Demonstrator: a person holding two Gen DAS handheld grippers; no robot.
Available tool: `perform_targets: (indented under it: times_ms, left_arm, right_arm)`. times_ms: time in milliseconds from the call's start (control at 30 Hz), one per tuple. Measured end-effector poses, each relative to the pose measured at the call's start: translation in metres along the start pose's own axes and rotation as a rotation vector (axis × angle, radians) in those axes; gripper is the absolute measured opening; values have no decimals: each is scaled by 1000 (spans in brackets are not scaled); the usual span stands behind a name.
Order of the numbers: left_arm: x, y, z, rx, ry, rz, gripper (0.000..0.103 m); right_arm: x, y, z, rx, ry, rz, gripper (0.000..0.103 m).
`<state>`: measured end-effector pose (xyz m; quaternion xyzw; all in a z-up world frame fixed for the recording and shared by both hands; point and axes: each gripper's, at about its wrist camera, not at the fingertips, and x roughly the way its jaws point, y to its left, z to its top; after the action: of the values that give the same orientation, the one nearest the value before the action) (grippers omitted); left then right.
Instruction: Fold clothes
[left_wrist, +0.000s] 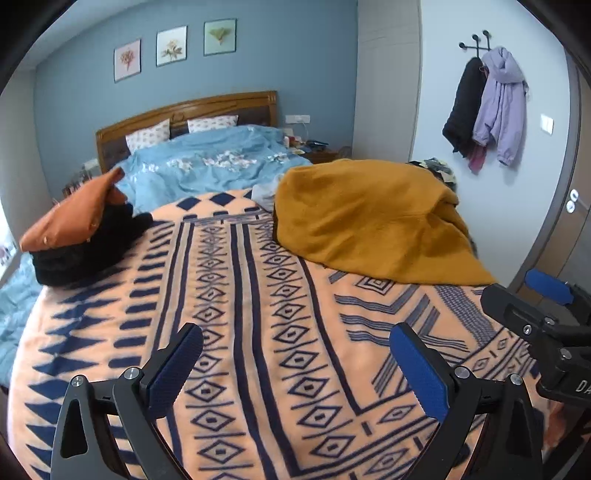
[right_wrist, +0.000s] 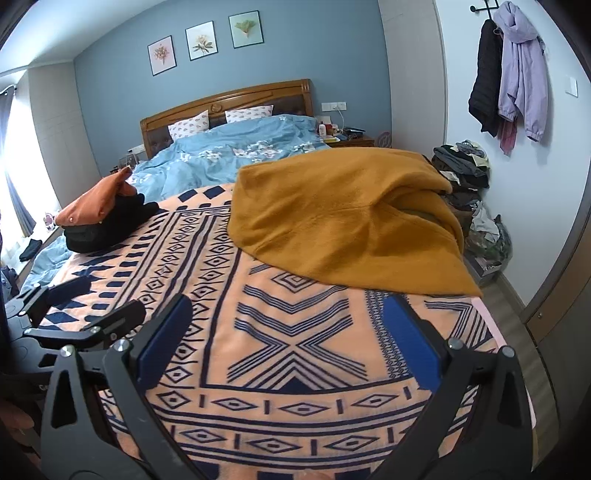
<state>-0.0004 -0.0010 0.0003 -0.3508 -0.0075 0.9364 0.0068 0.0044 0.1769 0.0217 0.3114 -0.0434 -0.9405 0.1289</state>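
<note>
A mustard-yellow garment (left_wrist: 369, 218) lies crumpled on the orange and navy patterned blanket (left_wrist: 258, 332), at the right side of the bed; it also shows in the right wrist view (right_wrist: 343, 218). A pile of folded clothes, black with an orange piece on top (left_wrist: 81, 229), sits at the left edge, also in the right wrist view (right_wrist: 103, 218). My left gripper (left_wrist: 295, 354) is open and empty above the blanket, short of the garment. My right gripper (right_wrist: 291, 332) is open and empty too, and shows at the right edge of the left wrist view (left_wrist: 546, 314). The left gripper shows at the left of the right wrist view (right_wrist: 85, 325).
A blue duvet (left_wrist: 207, 162) and pillows lie at the head of the bed by the wooden headboard (left_wrist: 184, 110). A heap of clothes (right_wrist: 465, 170) sits on the floor by the right wall. Coats (right_wrist: 513, 74) hang on a wall hook. A door (right_wrist: 569, 295) stands at right.
</note>
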Motion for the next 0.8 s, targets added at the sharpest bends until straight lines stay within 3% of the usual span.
perform_targets:
  times_ms: [267, 433, 800]
  left_arm:
    - [2, 17, 9, 2, -17, 11, 103]
    - [10, -17, 6, 56, -55, 90, 103]
    - [13, -20, 10, 46, -68, 92, 103]
  right_arm:
    - [7, -7, 2, -36, -18, 2, 103]
    - [17, -6, 3, -58, -17, 6, 103]
    - [20, -8, 7, -63, -35, 0, 103]
